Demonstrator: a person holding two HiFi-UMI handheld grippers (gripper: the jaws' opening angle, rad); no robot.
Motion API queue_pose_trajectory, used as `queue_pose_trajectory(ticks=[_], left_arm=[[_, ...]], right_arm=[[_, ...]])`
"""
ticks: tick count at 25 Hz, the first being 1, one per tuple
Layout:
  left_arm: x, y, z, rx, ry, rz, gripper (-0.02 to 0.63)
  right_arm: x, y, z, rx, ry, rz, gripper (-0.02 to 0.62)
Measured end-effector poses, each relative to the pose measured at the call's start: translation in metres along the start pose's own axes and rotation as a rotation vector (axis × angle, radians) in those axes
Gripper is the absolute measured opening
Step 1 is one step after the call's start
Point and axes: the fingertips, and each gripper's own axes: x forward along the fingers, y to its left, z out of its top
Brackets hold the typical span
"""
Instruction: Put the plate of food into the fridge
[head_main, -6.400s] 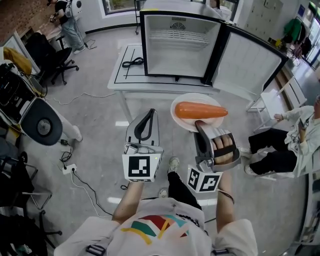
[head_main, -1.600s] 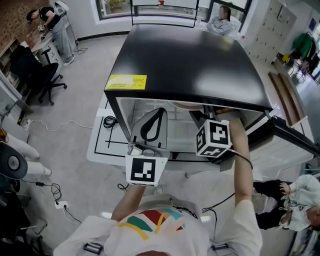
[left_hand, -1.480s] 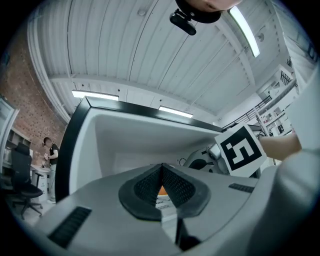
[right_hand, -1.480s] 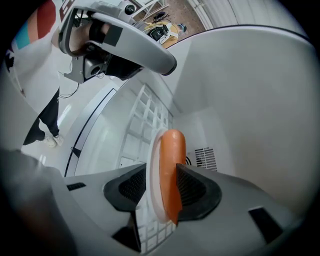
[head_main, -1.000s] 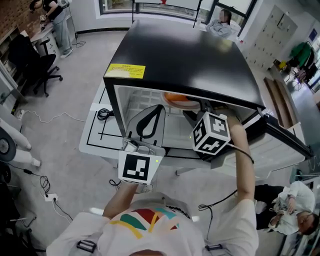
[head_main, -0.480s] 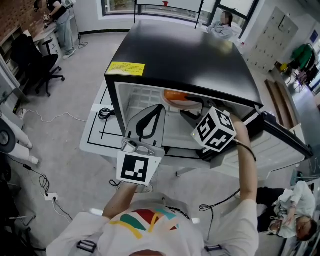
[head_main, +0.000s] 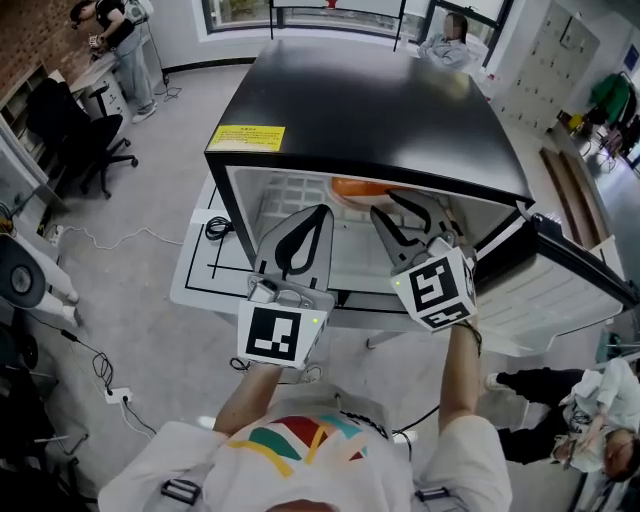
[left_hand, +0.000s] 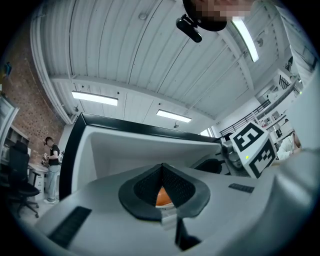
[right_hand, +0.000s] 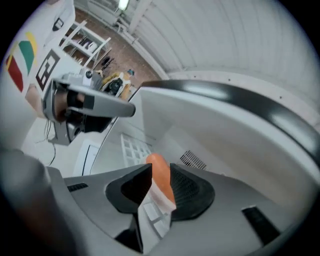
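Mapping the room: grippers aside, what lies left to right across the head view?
Black office chair, yellow label on the fridge, carrot inside it, open fridge door.

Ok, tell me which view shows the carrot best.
The right gripper view: the carrot shows up close, along its length, lying on the white plate inside the fridge. The head view catches only an orange sliver under the fridge's black top; the left gripper view, just a small orange patch low in the middle.
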Motion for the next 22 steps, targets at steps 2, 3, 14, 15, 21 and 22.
queue_pose_trajectory(ticks=[2,3,14,15,21,22], left_arm=[[0.001,-0.001,0.000,0.000,0.004,-0.004,0.006],[0.002,-0.002,0.001,0.002,0.004,-0.007,0.006],[-0.010,-0.003,-0.001,-0.013,0.019,0.004,0.006],[-0.011,-0.004,-0.003,-0.012,0.026,0.005,0.006],[-0.020,-0.008,-0.017,-0.007,0.063,0.009,0.006],[-0.020,-0.008,-0.017,-0.004,0.063,0.008,0.006]], right_arm=[[-0.015,-0.018,0.012,0.137,-0.090,-0.123,0.038],[-0.023,-0.029,0.014,0.208,-0.121,-0.200,0.002],[-0.104,-0.019,0.017,0.558,-0.324,-0.533,0.002],[-0.106,-0.012,0.018,0.525,-0.310,-0.542,0.002],[-0.105,0.017,0.014,0.454,-0.251,-0.526,0.000],[-0.106,0.017,0.014,0.467,-0.252,-0.532,0.000]])
